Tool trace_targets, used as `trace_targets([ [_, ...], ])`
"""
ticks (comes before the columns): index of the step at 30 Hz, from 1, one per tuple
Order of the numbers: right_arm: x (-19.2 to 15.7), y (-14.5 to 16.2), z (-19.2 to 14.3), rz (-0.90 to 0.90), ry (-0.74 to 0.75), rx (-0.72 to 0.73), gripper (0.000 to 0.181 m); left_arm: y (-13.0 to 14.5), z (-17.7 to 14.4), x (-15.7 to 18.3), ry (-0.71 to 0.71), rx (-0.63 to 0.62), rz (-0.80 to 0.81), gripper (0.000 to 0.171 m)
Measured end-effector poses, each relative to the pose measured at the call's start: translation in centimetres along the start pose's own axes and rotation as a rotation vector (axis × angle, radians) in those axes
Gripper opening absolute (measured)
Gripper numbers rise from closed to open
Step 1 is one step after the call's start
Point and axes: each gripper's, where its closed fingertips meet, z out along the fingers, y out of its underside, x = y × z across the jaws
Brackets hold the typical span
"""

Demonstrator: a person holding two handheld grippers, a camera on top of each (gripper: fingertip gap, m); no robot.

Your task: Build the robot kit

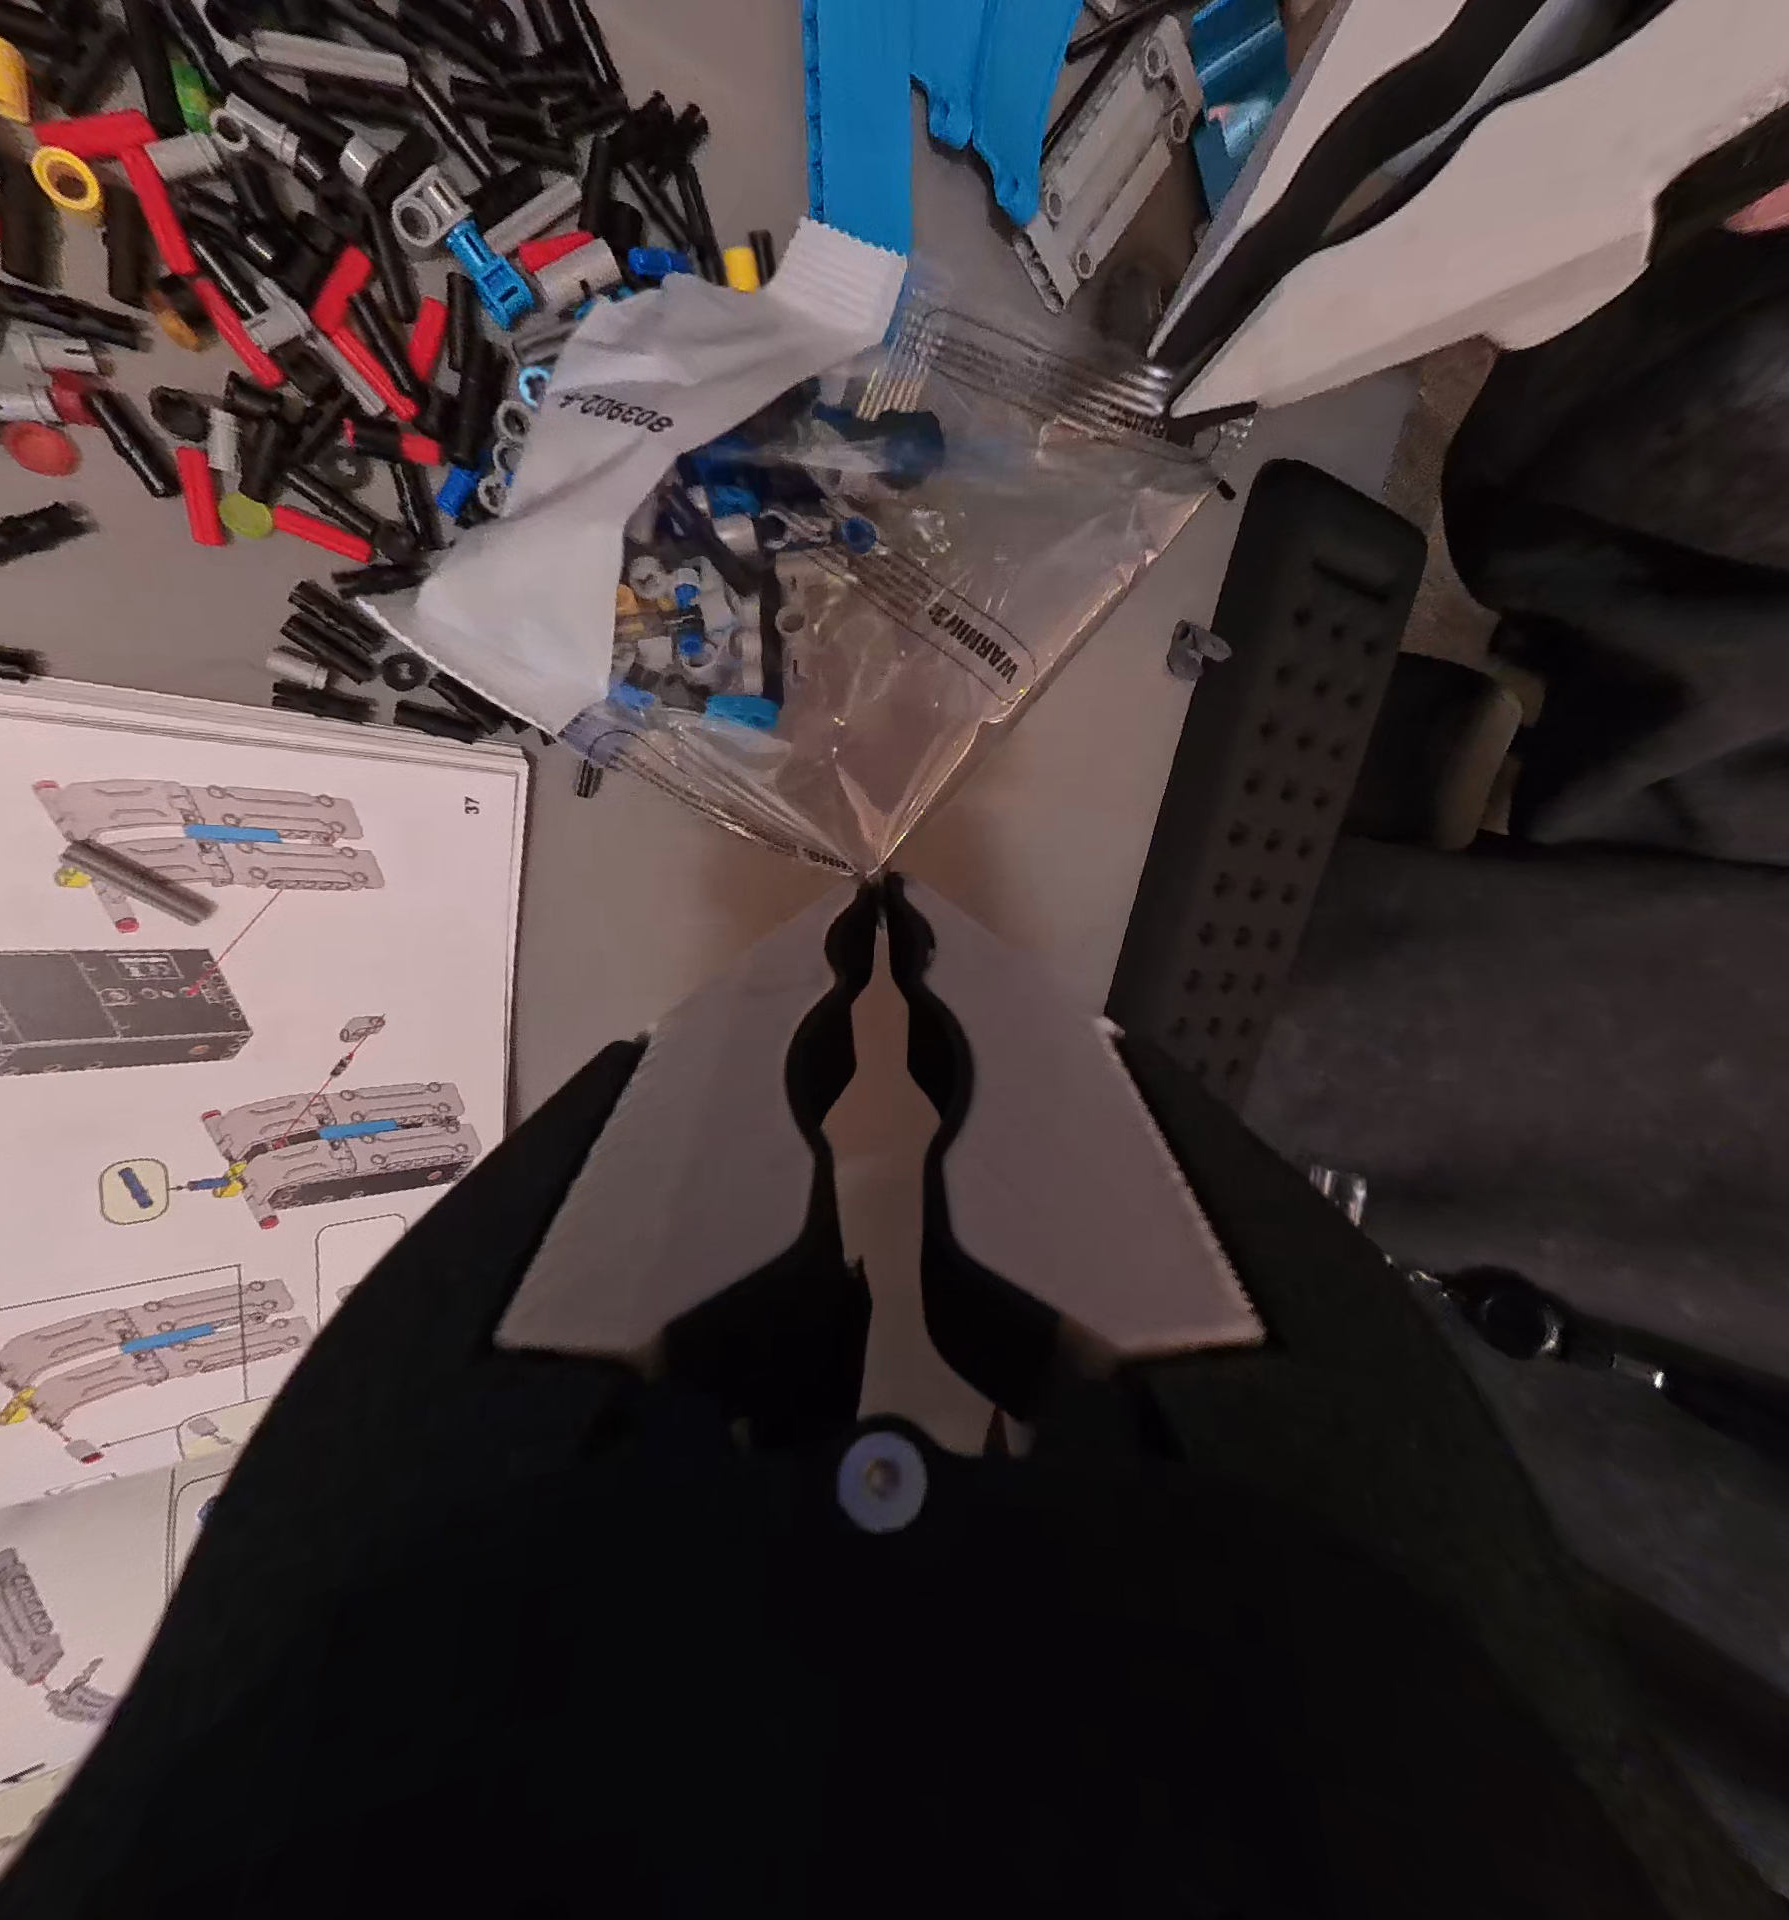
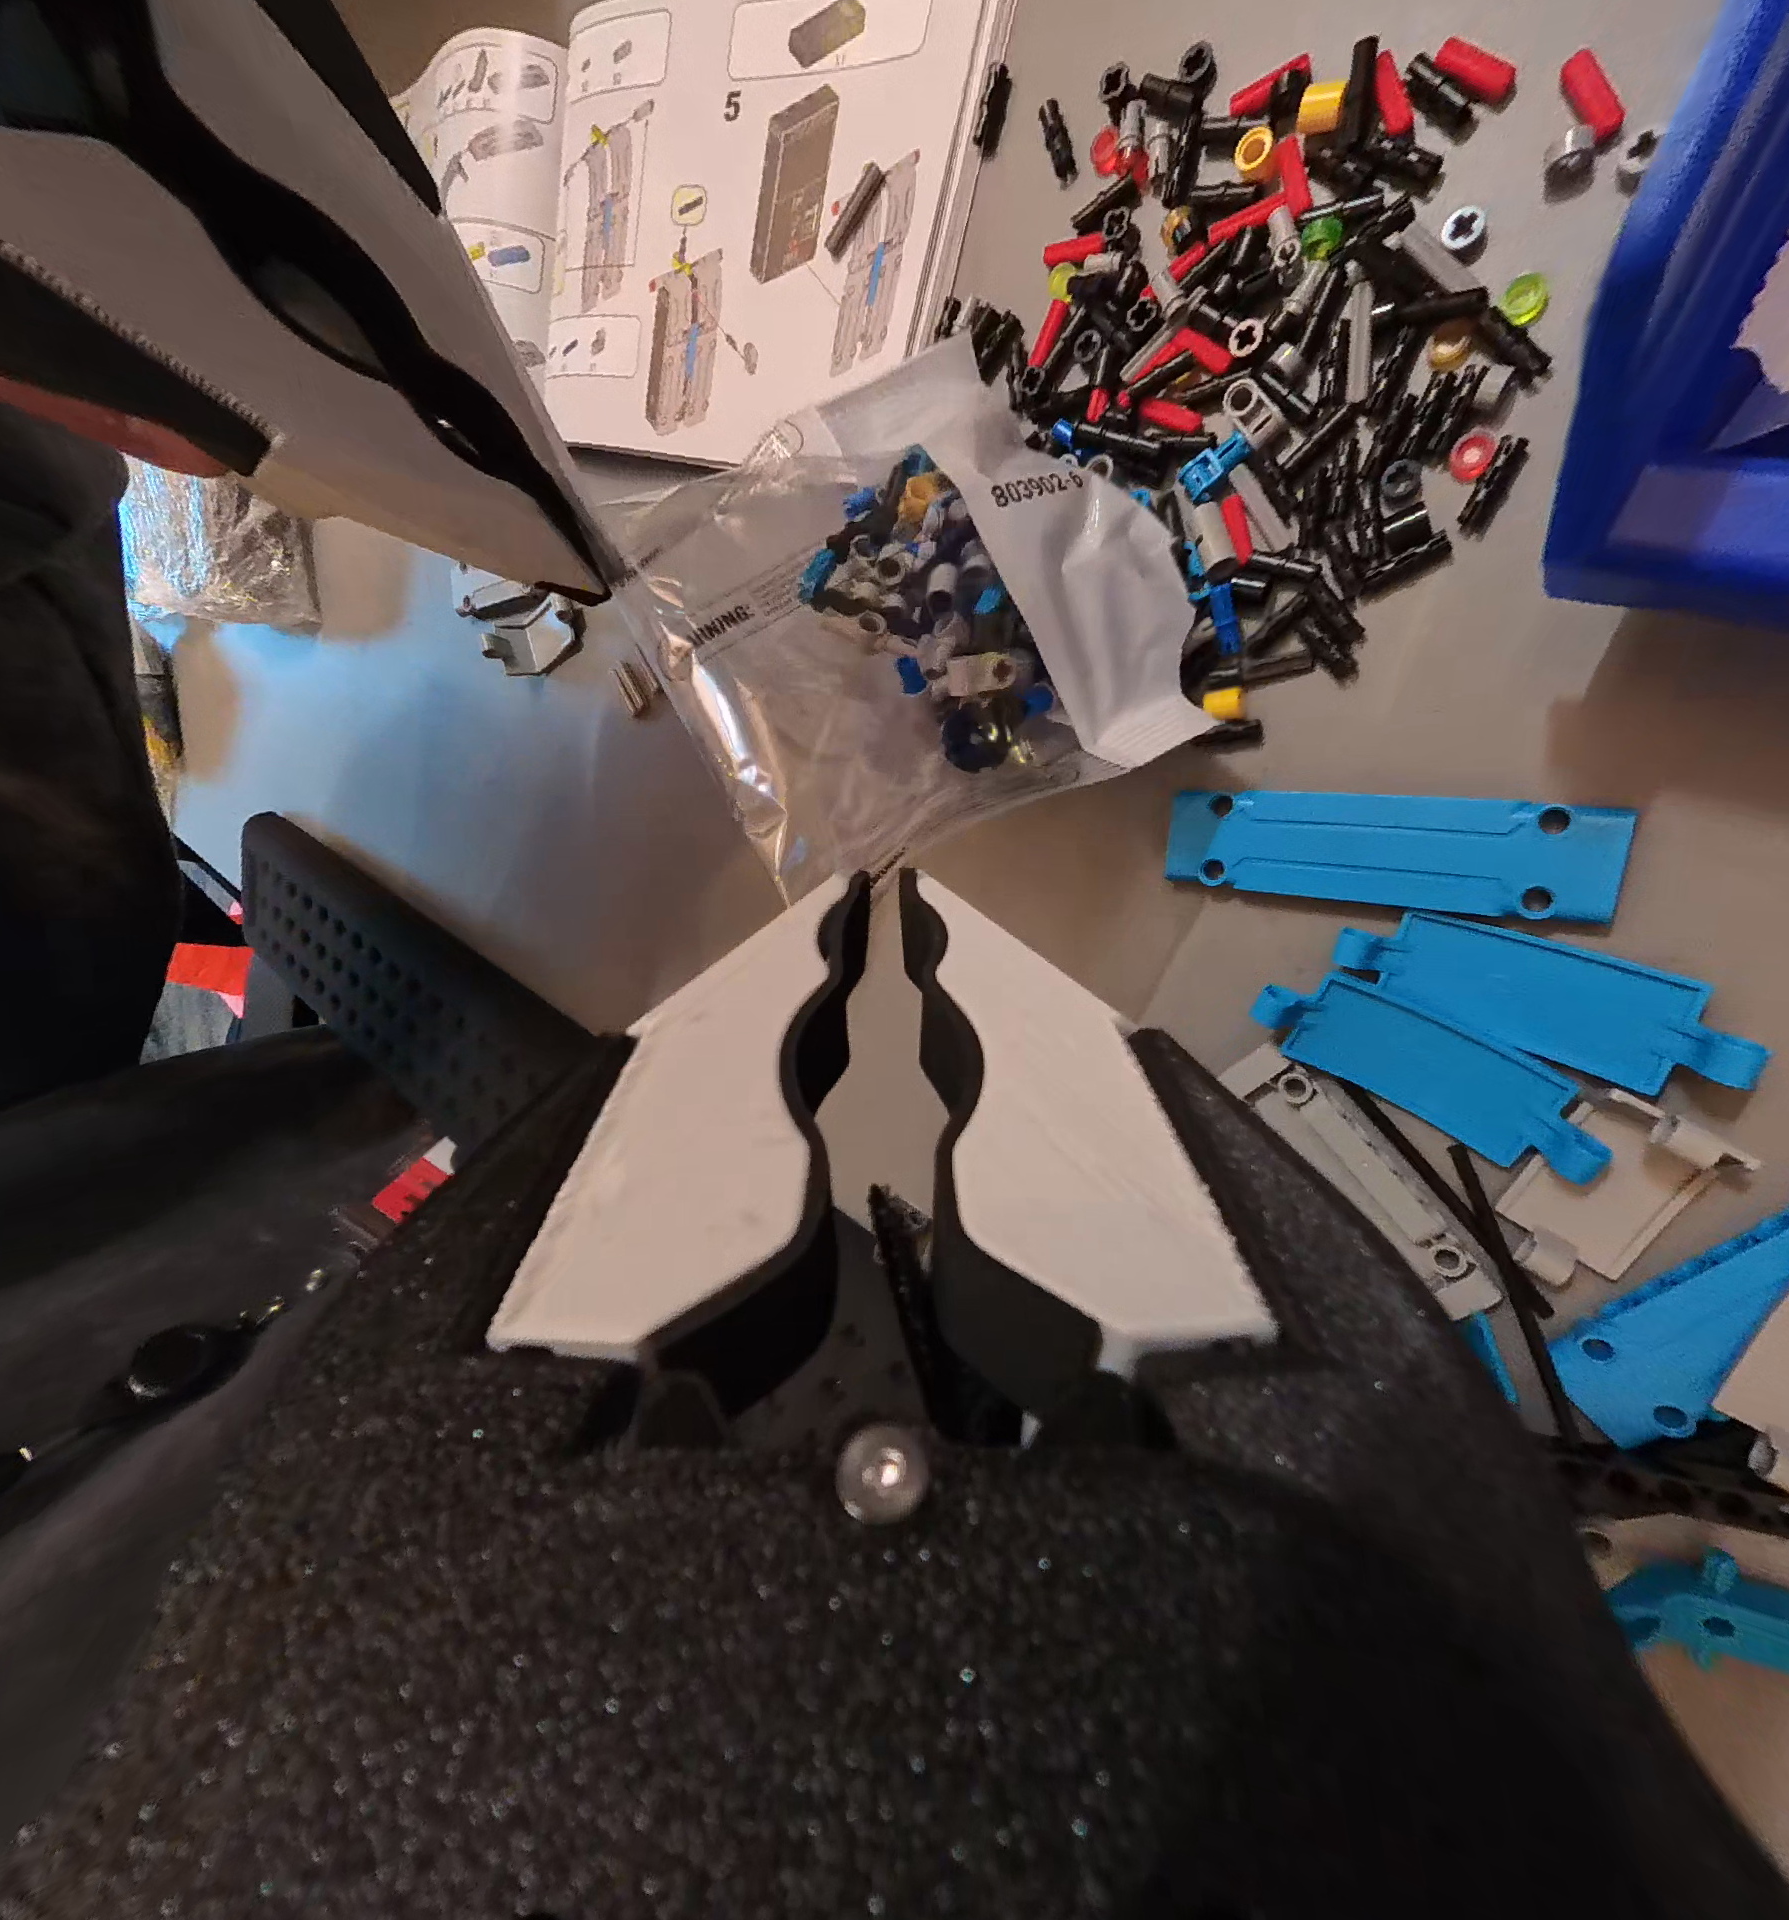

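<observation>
A clear plastic bag [image 1: 1025, 540] with a white paper strip holds several small blue, grey and black building pieces. It hangs stretched between both grippers just above the grey table [image 1: 609, 935]. My left gripper [image 1: 879, 883] is shut on one corner of the bag. My right gripper [image 2: 882, 883] pinches another corner of the bag [image 2: 765, 727], its tips almost together. The right gripper also shows in the left wrist view [image 1: 1181, 410] at the upper right. The left gripper shows in the right wrist view [image 2: 599, 587] at the upper left.
A pile of small black, red and grey pins [image 1: 298, 312] [image 2: 1285, 364] lies beyond the bag. An open instruction booklet [image 1: 194, 1039] [image 2: 765, 208] lies beside it. Flat blue panels [image 2: 1389, 852], a blue bin [image 2: 1700, 416] and a black perforated bar [image 1: 1274, 779] are nearby. Tip to tip, the grippers are about 10 centimetres apart. About 20 centimetres separates my right fingertips from the black perforated bar [image 1: 1274, 779].
</observation>
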Motion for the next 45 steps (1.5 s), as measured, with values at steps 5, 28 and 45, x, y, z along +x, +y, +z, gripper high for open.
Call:
trace_targets([
  [5,-0.9,-0.5,-0.4,-0.014,0.001,0.032,0.002,-1.0,-0.6,0.8,-0.006,0.044,0.019,0.000],
  [28,-1.7,-1.4,-5.0,-0.352,0.085,0.375,0.021,-0.7,-2.2,1.9,0.103,0.085,-0.065,0.000],
  [45,0.1,0.9,-2.9,-0.618,0.377,0.433,0.050,0.2,-2.0,4.5,0.167,-0.060,-0.088,0.000],
])
